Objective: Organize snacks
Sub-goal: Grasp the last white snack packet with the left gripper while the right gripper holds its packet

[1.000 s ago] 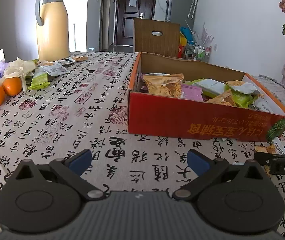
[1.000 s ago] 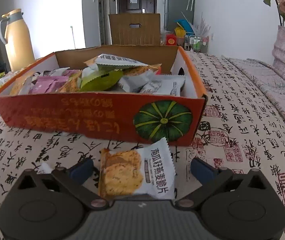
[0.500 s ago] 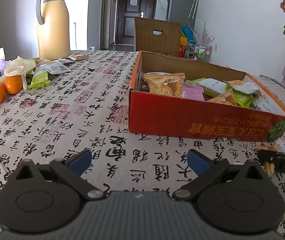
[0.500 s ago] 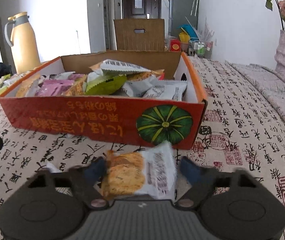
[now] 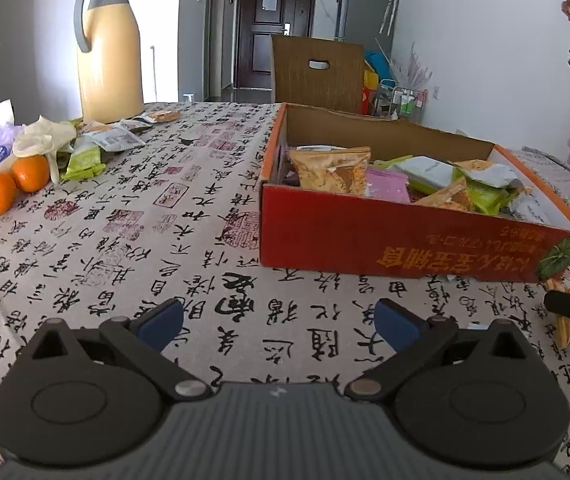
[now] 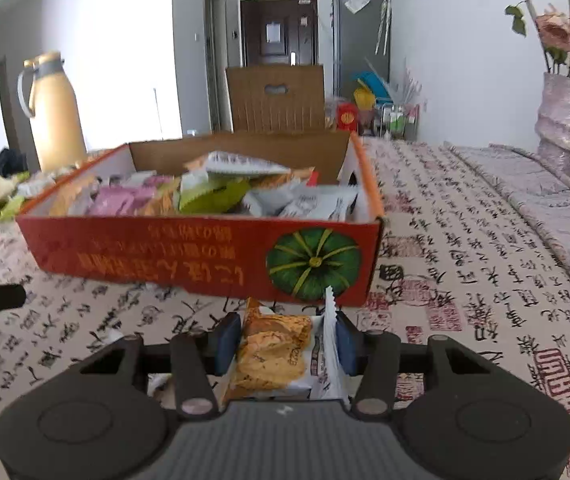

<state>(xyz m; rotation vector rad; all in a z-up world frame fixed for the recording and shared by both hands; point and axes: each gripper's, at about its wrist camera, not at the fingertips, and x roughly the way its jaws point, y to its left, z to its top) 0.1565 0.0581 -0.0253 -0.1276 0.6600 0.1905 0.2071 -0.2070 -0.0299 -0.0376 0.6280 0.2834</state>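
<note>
Most of the sorting looks done, though you are not finished; the red cardboard box [image 6: 205, 256] already holds a heap of packets, pink, green, white and orange, piled up to its rim; your right gripper [image 6: 283, 342] is closing on one more, an orange-and-white snack packet [image 6: 277, 354] that sits squeezed between the blue pads, its white edge crumpled up against the right one, just in front of the box's near wall by the green pumpkin print; from here it appears held rather than merely straddled, so the step in hand is carrying it over the wall and dropping it among the others; your left gripper [image 5: 279, 326] hangs with its jaws wide and nothing between them, over bare tablecloth [image 5: 125, 248] well to the left of the box; what is left, as far as you can see, is the loose scatter of wrappers [image 5: 105, 142] at the far left of the table, near the oranges [image 5: 13, 182] and the yellow thermos jug [image 5: 109, 52]; whether those are full snacks or empties cannot be told from here.
</note>
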